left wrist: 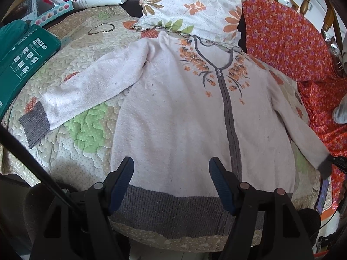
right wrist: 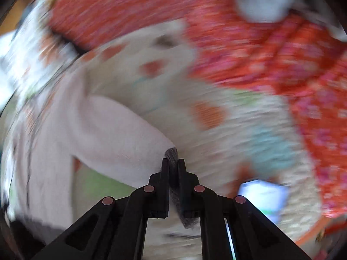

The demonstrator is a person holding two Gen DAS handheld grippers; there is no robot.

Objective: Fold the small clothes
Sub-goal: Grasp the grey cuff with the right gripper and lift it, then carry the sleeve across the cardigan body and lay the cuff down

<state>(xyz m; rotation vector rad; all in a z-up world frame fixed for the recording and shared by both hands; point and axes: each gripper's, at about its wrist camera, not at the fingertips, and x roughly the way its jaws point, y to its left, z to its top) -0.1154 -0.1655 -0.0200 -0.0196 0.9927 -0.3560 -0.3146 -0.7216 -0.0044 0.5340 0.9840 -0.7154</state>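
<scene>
A pale pink cardigan (left wrist: 173, 112) with grey trim and orange flower embroidery lies flat, front up, on a quilted bed. Its left sleeve with grey cuff (left wrist: 34, 125) spreads to the left. My left gripper (left wrist: 171, 164) is open and empty, hovering over the grey hem (left wrist: 169, 210). My right gripper (right wrist: 173, 162) is shut on the grey cuff (right wrist: 172, 152) of the cardigan's right sleeve (right wrist: 112, 138); the right wrist view is motion-blurred. In the left wrist view that cuff (left wrist: 324, 166) and the gripper's tip (left wrist: 340, 162) show at the right edge.
A floral pillow (left wrist: 195, 4) lies beyond the collar. An orange flowered cloth (left wrist: 292, 43) covers the right side. A green box (left wrist: 23, 58) and papers sit at the left. A phone (right wrist: 262, 197) lies on the quilt (left wrist: 86, 130) by the right sleeve.
</scene>
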